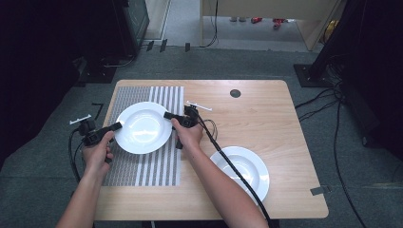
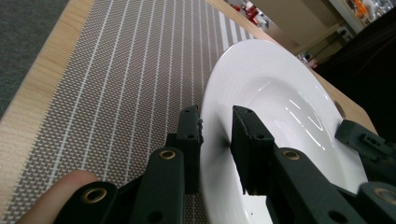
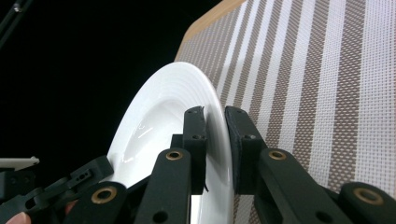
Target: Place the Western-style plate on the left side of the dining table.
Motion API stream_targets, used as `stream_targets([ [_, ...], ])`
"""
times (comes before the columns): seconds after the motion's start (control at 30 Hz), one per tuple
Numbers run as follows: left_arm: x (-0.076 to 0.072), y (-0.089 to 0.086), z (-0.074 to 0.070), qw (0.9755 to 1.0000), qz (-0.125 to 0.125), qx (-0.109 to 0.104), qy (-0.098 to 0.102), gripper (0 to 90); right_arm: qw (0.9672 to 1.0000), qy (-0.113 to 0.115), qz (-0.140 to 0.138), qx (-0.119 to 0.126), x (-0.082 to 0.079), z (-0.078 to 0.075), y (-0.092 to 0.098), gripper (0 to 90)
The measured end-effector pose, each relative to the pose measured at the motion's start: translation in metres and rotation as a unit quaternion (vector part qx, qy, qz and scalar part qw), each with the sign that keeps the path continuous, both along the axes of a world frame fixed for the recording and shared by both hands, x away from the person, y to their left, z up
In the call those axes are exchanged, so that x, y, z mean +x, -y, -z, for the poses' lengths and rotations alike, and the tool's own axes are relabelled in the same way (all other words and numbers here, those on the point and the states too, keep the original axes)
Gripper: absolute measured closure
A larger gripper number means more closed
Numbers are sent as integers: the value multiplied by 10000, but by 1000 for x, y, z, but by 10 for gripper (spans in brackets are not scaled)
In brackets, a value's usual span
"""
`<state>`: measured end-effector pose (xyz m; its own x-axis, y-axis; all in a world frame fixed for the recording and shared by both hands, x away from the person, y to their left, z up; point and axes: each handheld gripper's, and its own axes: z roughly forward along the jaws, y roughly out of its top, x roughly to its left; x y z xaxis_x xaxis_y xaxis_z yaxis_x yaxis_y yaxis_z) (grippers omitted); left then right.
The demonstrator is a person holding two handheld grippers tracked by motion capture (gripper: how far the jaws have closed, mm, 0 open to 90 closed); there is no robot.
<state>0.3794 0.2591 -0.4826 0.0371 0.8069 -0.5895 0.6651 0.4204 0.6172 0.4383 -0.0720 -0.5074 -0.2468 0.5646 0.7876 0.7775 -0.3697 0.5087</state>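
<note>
A white deep plate [image 1: 142, 127] is held over the striped grey placemat [image 1: 161, 171] on the wooden table. My left gripper [image 1: 116, 126] is shut on the plate's left rim, and my right gripper [image 1: 167, 115] is shut on its right rim. In the left gripper view the plate [image 2: 280, 93] stands between my black jaws, which pinch its rim at my left gripper [image 2: 215, 122]. The right gripper view has the plate [image 3: 159, 116] edge-on, its rim clamped in my right gripper [image 3: 215, 116], with the placemat [image 3: 317, 93] behind.
A second white plate [image 1: 244, 167] lies on the bare wood at the front right, partly under my right forearm and the cable. A dark round hole [image 1: 235, 93] sits near the table's far edge. Cables run over the carpet to the right.
</note>
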Motion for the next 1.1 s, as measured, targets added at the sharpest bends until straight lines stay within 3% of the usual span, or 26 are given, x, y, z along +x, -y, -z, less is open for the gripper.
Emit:
stream_targets([
  [0.33, 16, -3, 8, 9996, -180, 51, -213, 740, 9997, -159, 149, -68, 12, 13, -10, 802],
  [0.5, 21, -4, 14, 9994, -137, 32, -313, 731, 9996, -164, 186, -148, 15, 13, -11, 804],
  [0.7, 22, 1, 15, 9996, -171, 19, -224, 735, 9993, -84, 267, -268, 17, 15, -9, 787],
  [0.87, 24, 4, 16, 9991, -255, 215, -263, 729, 9991, -119, 249, -328, 18, 21, -11, 786],
  [1.0, 24, 3, 17, 9993, -255, 145, -240, 721, 9990, -85, 256, -354, 18, 20, -12, 783],
  [1.1, 24, 3, 16, 9996, -212, 46, -203, 652, 9988, 2, 139, -476, 19, 19, -11, 770],
])
